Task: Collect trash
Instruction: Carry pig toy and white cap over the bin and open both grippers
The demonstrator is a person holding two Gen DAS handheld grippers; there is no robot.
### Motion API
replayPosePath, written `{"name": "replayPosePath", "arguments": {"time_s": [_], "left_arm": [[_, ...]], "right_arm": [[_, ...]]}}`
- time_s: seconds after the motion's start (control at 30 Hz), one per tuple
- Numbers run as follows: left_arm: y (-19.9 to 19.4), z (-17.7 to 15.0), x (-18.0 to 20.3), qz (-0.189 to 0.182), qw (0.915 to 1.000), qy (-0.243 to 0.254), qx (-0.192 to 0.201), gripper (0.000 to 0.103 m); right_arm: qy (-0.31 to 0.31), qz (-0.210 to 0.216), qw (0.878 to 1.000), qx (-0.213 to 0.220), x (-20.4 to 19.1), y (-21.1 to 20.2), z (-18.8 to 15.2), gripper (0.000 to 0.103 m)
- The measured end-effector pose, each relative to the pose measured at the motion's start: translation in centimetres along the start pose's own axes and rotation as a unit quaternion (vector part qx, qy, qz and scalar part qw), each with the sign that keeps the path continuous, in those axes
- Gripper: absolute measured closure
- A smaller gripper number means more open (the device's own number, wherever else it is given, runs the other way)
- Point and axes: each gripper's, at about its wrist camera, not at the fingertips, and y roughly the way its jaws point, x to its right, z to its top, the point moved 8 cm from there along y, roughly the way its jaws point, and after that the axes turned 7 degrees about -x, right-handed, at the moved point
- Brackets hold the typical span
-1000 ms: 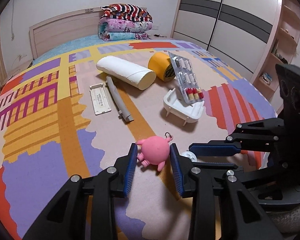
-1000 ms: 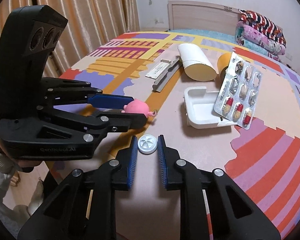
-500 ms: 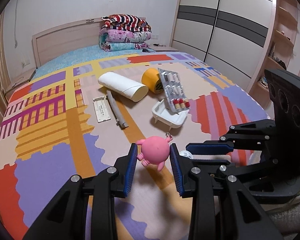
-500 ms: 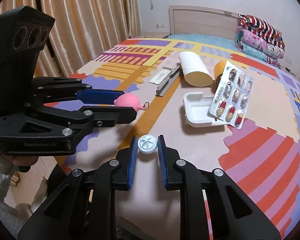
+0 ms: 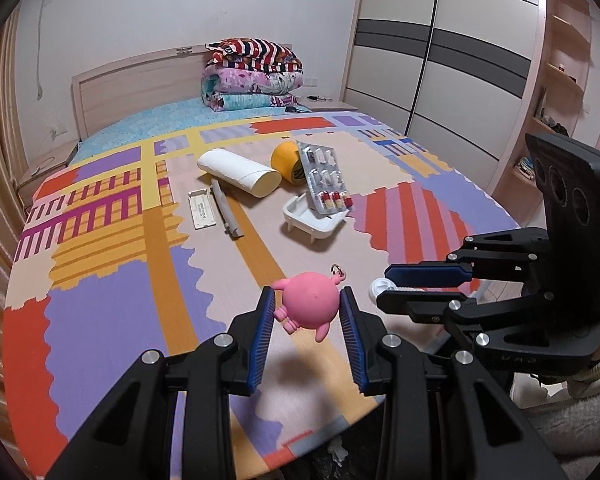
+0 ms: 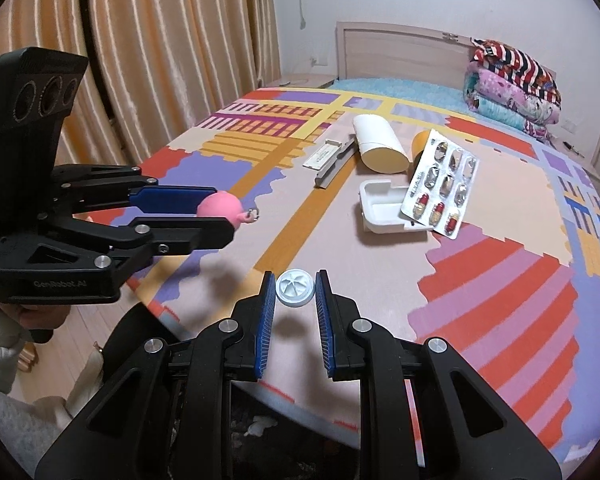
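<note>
Left gripper (image 5: 307, 312) fingers clenching pink pig keychain (image 5: 310, 305); right gripper (image 6: 295, 294) fingers clamping white bottle cap (image 6: 295, 289). Pill blister (image 5: 326, 182) leaning on white tray (image 5: 313, 220) at 12 o'clock on bed (image 5: 112, 264).

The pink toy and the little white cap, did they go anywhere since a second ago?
Both went up and back from the bed's middle: the left gripper carries the pink toy, the right gripper the white cap. Both grips stayed shut. The pill pack, white tray and tube stayed put.
</note>
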Motion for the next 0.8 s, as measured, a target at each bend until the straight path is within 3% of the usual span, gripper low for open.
{"name": "replayPosePath", "arguments": {"time_s": [0.43, 0.8], "left_arm": [[-1.1, -4.1, 3.7, -0.009, 0.9998, 0.006, -0.016, 0.071], [2.3, -10.0, 6.8, -0.032, 0.9952, 0.022, -0.09, 0.071]], "right_arm": [[0.0, -0.004, 1.0, -0.017, 0.0, -1.8, -4.7, 0.082], [0.017, -0.002, 0.997, -0.08, 1.3, 0.5, -10.9, 0.082]]}}
